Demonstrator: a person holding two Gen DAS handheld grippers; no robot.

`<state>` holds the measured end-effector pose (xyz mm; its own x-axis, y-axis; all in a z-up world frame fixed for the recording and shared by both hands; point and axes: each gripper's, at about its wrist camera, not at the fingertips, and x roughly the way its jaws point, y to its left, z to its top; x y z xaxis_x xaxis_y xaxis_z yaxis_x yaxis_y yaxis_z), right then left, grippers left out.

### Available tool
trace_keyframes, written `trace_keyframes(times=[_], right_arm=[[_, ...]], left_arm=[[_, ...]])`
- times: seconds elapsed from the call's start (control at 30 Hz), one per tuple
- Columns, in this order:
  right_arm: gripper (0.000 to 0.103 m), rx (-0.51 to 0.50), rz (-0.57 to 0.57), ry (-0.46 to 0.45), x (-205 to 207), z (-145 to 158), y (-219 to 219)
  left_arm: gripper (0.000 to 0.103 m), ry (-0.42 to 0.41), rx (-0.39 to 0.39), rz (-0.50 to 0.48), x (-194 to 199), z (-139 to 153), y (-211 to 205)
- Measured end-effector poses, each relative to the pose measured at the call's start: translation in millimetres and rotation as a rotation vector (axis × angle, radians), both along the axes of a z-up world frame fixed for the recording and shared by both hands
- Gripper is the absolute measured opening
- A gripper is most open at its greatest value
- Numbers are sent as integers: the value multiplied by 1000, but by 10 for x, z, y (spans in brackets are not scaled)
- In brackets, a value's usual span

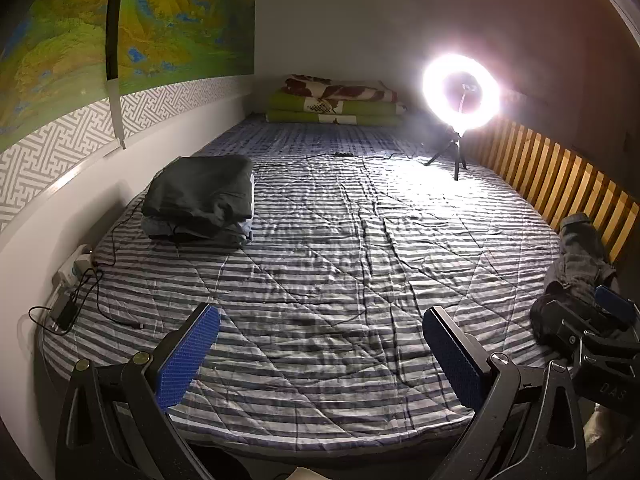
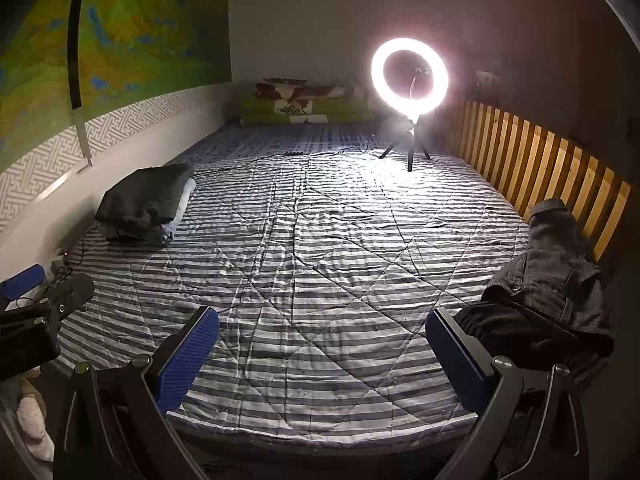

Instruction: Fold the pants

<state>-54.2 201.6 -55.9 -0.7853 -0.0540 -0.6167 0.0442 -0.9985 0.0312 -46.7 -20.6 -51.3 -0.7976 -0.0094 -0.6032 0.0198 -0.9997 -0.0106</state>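
Facing two clothing piles [image 2: 548, 280], bed [image 2: 320, 260].

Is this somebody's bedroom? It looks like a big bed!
Most likely a bedroom, yes. A wide bed with a striped quilt fills the room, folded blankets are stacked at its far end, and folded clothes sit near the wall. A ring light stands on the bed, so someone is probably filming here.
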Motion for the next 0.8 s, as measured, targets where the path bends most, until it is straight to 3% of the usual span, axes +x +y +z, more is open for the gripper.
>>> trace_keyframes(times=[0.8], right_arm=[[102, -11, 1, -21, -88, -120, 79]], left_arm=[[103, -22, -5, 1, -121, -73, 15]])
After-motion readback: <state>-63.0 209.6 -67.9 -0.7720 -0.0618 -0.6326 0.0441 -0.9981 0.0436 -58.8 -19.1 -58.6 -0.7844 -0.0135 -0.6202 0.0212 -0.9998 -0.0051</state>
